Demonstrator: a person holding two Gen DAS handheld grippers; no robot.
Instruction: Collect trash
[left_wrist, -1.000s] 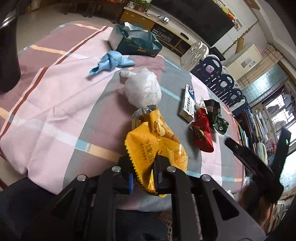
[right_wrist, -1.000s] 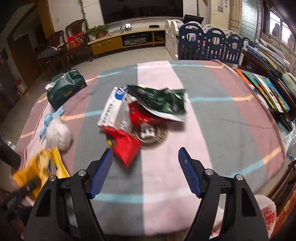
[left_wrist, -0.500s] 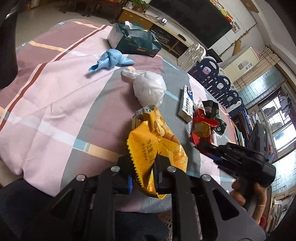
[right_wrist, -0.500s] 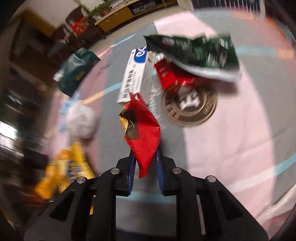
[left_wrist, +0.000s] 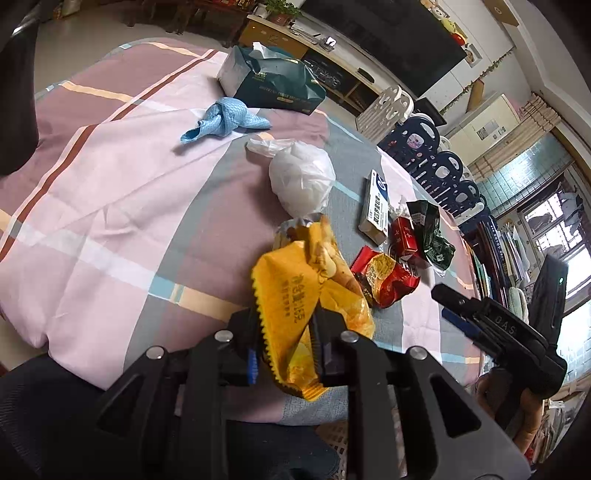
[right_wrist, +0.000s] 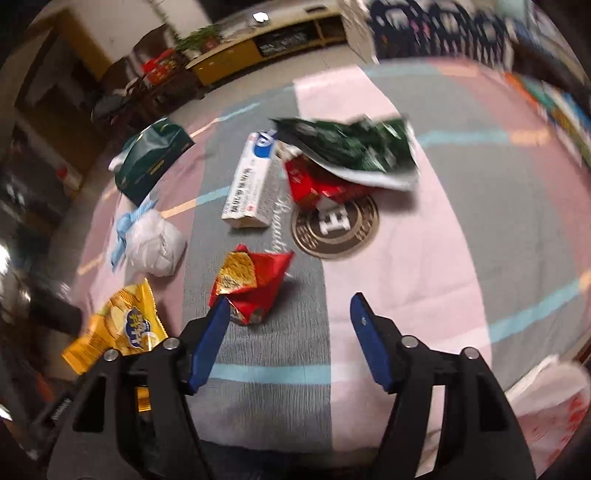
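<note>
A: What lies on the table (left_wrist: 92, 206), from the left?

B: A blue cloth (left_wrist: 225, 122) and, behind it, a dark green tissue pack (left_wrist: 273, 85). Next a knotted white bag (left_wrist: 301, 181), then the yellow chip bag (left_wrist: 314, 302) held up over the near edge of the table

A: Held by what?

B: The left gripper (left_wrist: 284, 347). Its pads press on the yellow bag's crimped end; the jaws are easing apart a little, yet the bag is clamped between them

A: And further right?

B: A red wrapper (left_wrist: 384, 280) lies crumpled on the grey stripe, just beside the yellow bag. Behind it sit a white box (left_wrist: 376, 206), a red packet (left_wrist: 404, 236) and a green wrapper (left_wrist: 430, 232), bunched together

A: The other claw?

B: The right gripper (right_wrist: 288, 332) hovers low over the near side of the table. Its jaws are opening and stand wide apart, with nothing pinched. The red wrapper (right_wrist: 251, 284) lies on the cloth just ahead of its left finger, free of both pads

A: Anything at the far right?

B: From the right wrist, a white plastic bag with red print (right_wrist: 546, 398) hangs below the table edge, blurred
</note>
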